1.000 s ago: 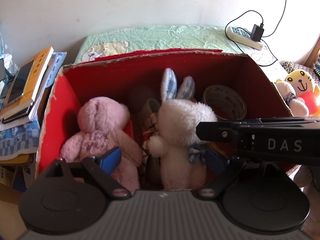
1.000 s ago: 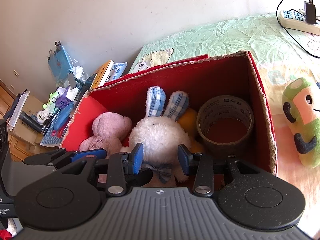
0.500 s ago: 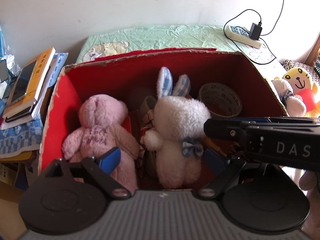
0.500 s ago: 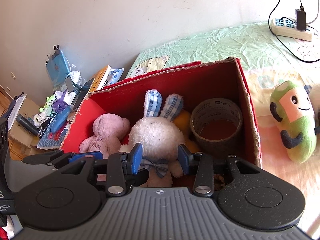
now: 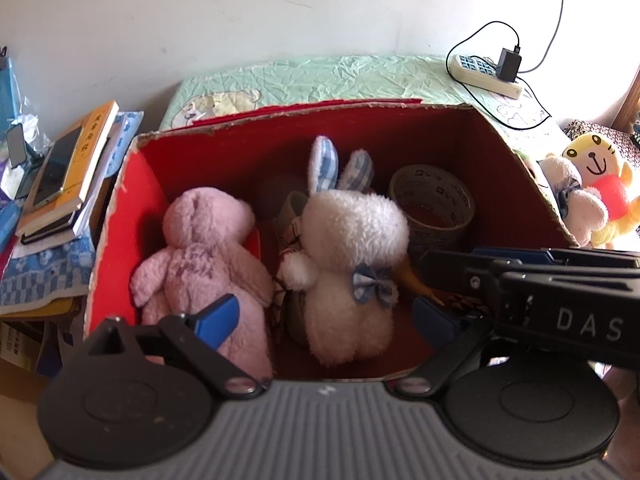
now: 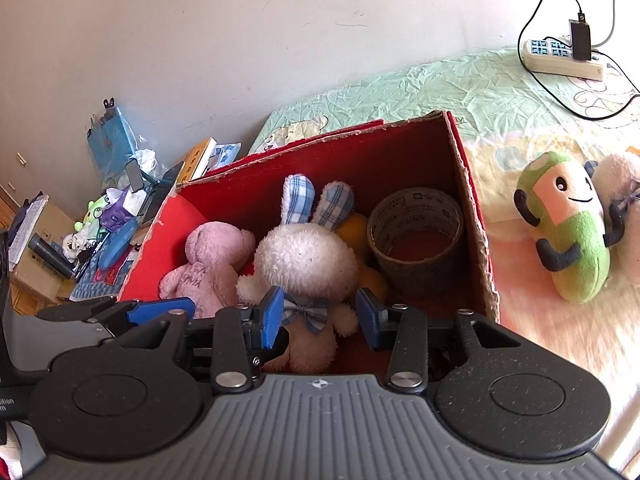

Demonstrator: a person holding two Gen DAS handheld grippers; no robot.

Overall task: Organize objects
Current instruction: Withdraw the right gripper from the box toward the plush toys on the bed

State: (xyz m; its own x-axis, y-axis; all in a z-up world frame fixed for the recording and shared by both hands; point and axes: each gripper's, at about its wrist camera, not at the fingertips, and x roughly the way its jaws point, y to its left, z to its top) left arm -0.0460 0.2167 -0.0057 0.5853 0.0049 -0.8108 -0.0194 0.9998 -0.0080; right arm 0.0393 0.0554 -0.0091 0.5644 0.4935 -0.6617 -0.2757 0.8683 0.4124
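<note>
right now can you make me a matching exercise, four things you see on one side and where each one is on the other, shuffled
Things:
1. pink bear
2. tape roll
3. green plush
4. power strip

Places:
A. on the bed outside the red box, to its right
B. inside the box, at its right end
C. far corner of the bed, by the wall
D. inside the box, left of the white bunny

Pairs: 1-D, 2-B, 3-A, 4-C

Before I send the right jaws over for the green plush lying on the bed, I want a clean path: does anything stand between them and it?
Yes: the red box's right-hand wall rises between the right gripper and the green plush.
</note>
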